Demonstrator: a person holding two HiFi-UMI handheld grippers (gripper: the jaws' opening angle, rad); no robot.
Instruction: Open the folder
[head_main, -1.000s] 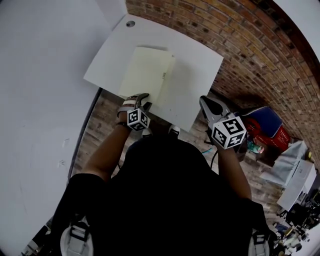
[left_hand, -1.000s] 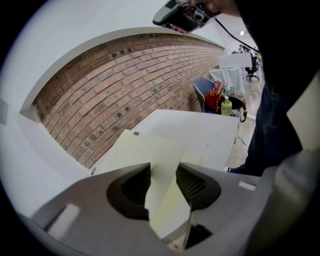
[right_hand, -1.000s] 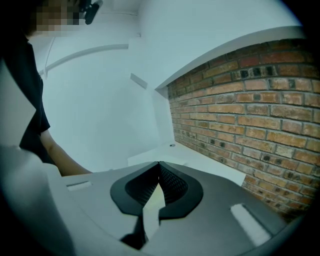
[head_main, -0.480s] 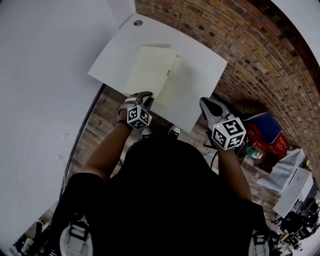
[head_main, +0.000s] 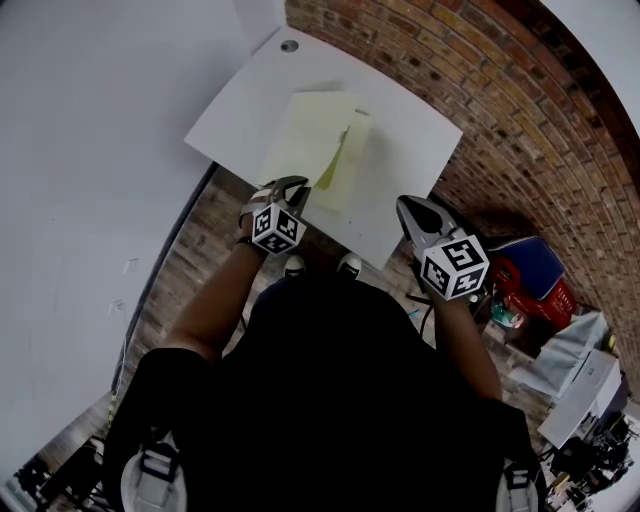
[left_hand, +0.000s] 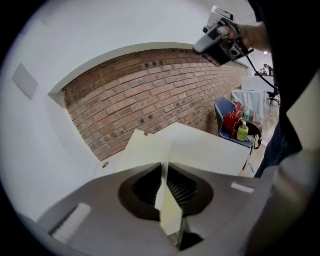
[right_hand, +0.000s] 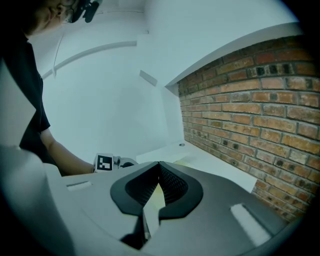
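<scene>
The pale folder (head_main: 325, 145) is lying by the table's (head_main: 410, 150) near-left edge. Its cover is only starting to lift, so most of the swing is still remaining. The left gripper (head_main: 290, 190) is clamping the cover's near edge, its jaws having just been closing on it. A second ago the cover was lying flat. The right gripper (head_main: 415, 212) is hanging off the near-right edge, its jaws together and empty.

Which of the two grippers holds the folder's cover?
The left gripper: its jaws have just been closing on the folder's cover. The right gripper is shut on nothing, apart from it.
</scene>
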